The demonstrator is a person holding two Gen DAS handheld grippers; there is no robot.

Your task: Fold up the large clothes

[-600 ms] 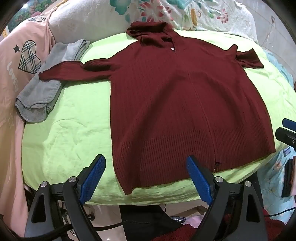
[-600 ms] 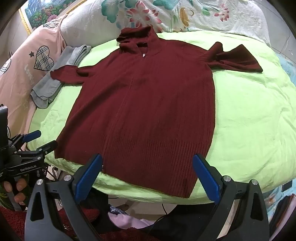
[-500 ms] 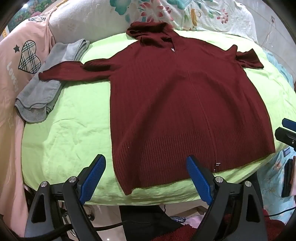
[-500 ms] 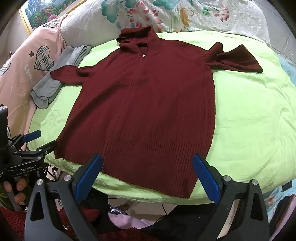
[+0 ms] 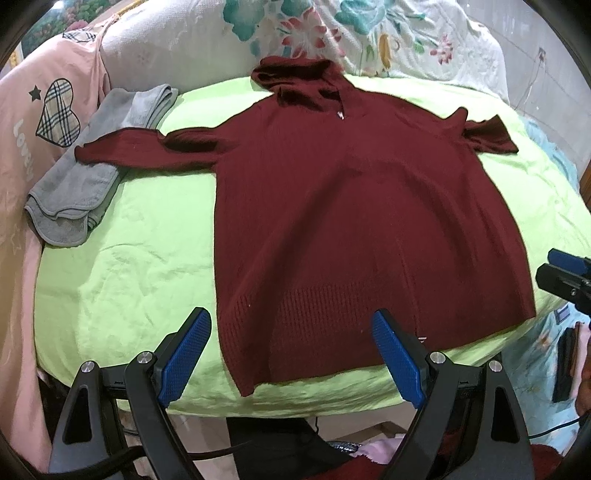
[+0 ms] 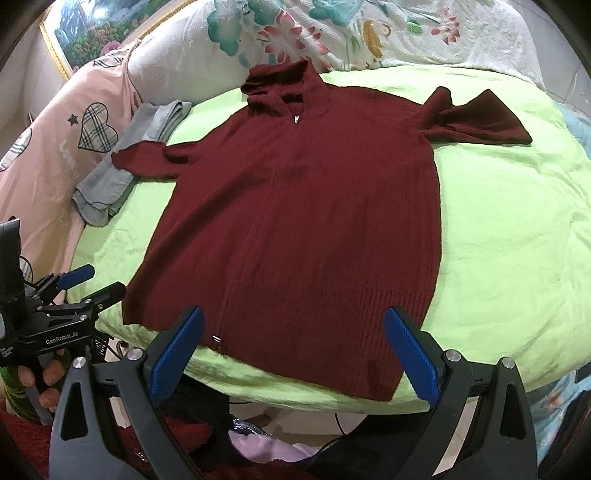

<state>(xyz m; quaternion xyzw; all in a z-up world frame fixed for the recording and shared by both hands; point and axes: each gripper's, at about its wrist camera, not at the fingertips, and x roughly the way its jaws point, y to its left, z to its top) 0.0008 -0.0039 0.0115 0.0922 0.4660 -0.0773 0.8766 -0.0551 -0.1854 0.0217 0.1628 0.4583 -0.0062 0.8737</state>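
A dark red knitted zip hoodie (image 5: pixel 351 221) lies flat, front up, on a lime green bed cover (image 5: pixel 122 266), hood at the far end and hem at the near edge. Its left sleeve (image 5: pixel 140 146) lies stretched out over a grey towel; its right sleeve (image 6: pixel 476 118) is folded short. My left gripper (image 5: pixel 291 332) is open and empty just before the hem's left half. My right gripper (image 6: pixel 295 332) is open and empty before the hem (image 6: pixel 295 343). Each gripper shows at the edge of the other view: the right one (image 5: pixel 565 273), the left one (image 6: pixel 85 284).
A folded grey towel (image 5: pixel 92 184) lies at the far left of the bed cover. A pink garment with a plaid heart (image 5: pixel 55 107) lies beyond it. Floral pillows (image 5: pixel 332 33) line the back. Clothes and cables lie below the near bed edge (image 6: pixel 258 446).
Both grippers have drifted very slightly; the hoodie has not moved and both stay open.
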